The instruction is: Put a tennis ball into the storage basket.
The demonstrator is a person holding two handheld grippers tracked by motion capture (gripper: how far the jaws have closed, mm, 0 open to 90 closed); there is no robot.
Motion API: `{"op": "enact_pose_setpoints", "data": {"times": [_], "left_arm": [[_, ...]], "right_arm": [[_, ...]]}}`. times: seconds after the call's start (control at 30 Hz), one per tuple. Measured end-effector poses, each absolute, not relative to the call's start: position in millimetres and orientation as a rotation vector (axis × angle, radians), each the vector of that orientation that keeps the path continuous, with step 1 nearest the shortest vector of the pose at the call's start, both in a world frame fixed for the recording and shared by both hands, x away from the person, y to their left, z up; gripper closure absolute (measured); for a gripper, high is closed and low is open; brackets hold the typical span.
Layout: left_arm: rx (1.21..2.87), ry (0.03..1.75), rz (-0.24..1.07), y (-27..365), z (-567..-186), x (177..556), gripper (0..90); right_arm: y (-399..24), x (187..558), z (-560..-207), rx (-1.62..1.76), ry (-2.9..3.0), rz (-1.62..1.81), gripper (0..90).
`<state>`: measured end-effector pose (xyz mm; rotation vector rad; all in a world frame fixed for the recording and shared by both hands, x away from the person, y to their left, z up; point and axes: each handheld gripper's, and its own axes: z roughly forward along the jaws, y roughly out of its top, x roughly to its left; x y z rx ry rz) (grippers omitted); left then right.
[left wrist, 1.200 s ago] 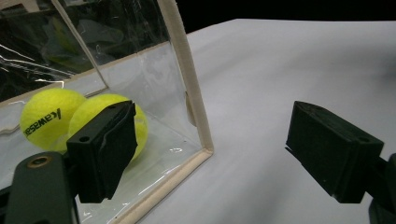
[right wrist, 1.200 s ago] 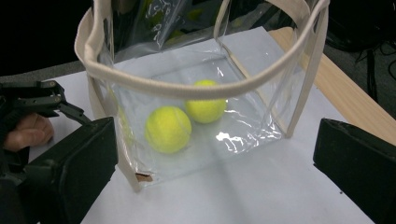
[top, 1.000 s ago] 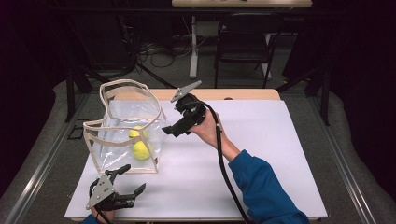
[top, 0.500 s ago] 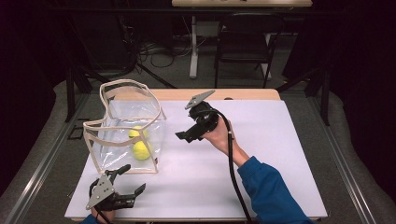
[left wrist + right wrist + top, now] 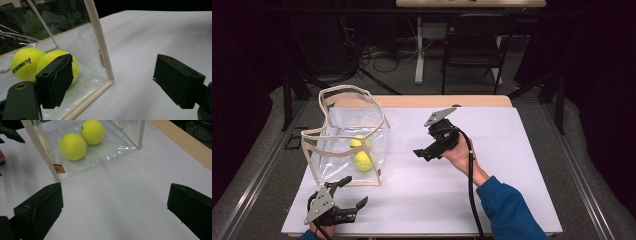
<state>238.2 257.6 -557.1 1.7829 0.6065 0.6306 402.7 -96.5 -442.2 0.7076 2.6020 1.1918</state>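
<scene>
Standing on the white table, one clear plastic bag with beige trim contains two yellow tennis balls; left gripper and right gripper, both beside the bag, gape empty.

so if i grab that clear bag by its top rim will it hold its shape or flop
Probably flop somewhat: the clear bag has thin, wrinkled film walls, and its cream rim already curves unevenly. It likely feels light, holding just two tennis balls. Those would probably roll to the low side if it tilts, since they lie loose on its floor.
</scene>
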Motion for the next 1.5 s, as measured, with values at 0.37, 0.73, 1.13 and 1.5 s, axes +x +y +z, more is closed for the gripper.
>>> {"op": "enact_pose_setpoints", "data": {"times": [0.37,0.73,1.13,1.5], "left_arm": [[1.783,0.607,0.631,257,-557,238,15.9],[1.784,0.605,0.635,256,-557,238,15.8],[1.784,0.605,0.633,256,-557,238,15.9],[1.792,0.602,0.636,255,-557,239,15.8]], "right_arm": [[-119,385,-457,0.737,2.59,1.139,0.0],[-141,366,-472,0.765,2.571,1.104,0.0],[-163,345,-489,0.81,2.543,1.085,0.0],[-187,329,-509,0.854,2.535,1.028,0.0]]}}
